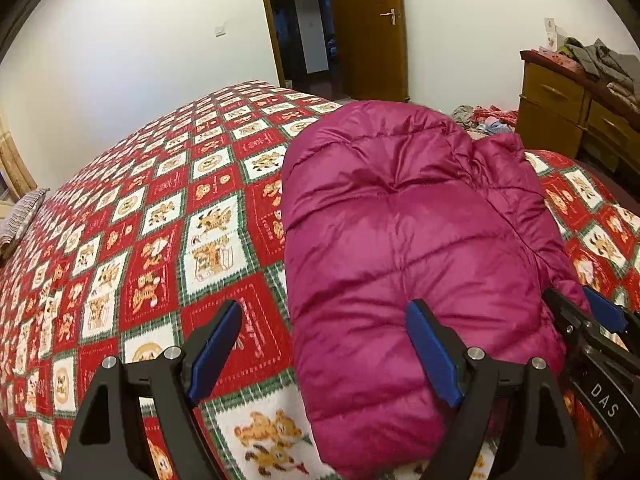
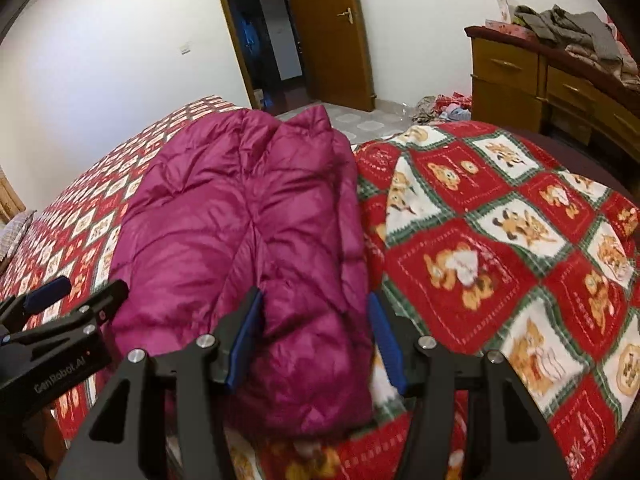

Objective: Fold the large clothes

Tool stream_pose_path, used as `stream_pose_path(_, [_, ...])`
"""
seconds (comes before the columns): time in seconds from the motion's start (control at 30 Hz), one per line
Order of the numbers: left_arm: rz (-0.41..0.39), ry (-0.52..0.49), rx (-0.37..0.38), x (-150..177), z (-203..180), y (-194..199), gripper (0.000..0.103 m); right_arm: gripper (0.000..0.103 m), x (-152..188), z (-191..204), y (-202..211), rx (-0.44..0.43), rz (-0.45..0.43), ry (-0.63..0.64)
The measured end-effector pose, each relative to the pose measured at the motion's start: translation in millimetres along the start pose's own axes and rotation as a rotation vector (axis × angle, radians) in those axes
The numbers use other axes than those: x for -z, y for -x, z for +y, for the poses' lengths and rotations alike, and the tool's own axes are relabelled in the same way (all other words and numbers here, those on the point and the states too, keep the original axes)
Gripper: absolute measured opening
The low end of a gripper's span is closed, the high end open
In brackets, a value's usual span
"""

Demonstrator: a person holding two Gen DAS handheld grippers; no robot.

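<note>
Magenta quilted down jacket (image 1: pixel 400 248) lies folded lengthwise on the bed; your left tongs (image 1: pixel 324 354) and right tongs (image 2: pixel 316 344) gape empty. Next, grip its near end.

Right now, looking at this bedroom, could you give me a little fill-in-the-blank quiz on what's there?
1. The puffy quilted jacket folded on the bed is ____ in colour.
2. The red, white and green checked blanket under it is printed with cartoon ____.
3. The brown wooden door behind stands ____.
4. Grey clothes are piled on the wooden ____.

Missing: magenta; bears; open; dresser
</note>
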State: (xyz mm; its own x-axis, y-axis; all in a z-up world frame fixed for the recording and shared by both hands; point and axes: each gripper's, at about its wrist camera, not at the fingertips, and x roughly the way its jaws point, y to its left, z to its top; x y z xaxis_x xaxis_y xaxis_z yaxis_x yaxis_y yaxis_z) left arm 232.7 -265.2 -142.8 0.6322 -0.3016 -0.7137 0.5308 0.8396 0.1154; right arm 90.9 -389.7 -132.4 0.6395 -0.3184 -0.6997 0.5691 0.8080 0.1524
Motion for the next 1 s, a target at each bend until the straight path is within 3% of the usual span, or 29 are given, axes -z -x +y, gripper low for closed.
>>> stream_pose_path(0.17, [-0.026, 0.01, 0.032, 21, 1, 15, 0.085, 0.058, 14, -2, 15, 0.025, -0.02, 0.029])
stream_pose_path(0.33, [-0.002, 0.048, 0.069, 50, 6, 31, 0.085, 0.058, 36, 1, 35, 0.057, -0.043, 0.066])
stream_pose_path(0.53, [0.044, 0.06, 0.048, 84, 5, 47, 0.085, 0.058, 64, -3, 53, 0.056, -0.013, 0.089])
stream_pose_path(0.63, [0.032, 0.049, 0.023, 96, 2, 61, 0.085, 0.059, 73, -6, 65, 0.05, 0.0, 0.084])
stream_pose_path(0.77, [0.014, 0.073, 0.001, 110, 2, 85, 0.085, 0.068, 81, -8, 81, 0.038, 0.021, 0.074])
stream_pose_path(1.0, [-0.006, 0.052, -0.044, 126, -4, 126, 0.085, 0.07, 92, -7, 114, -0.01, 0.036, 0.089])
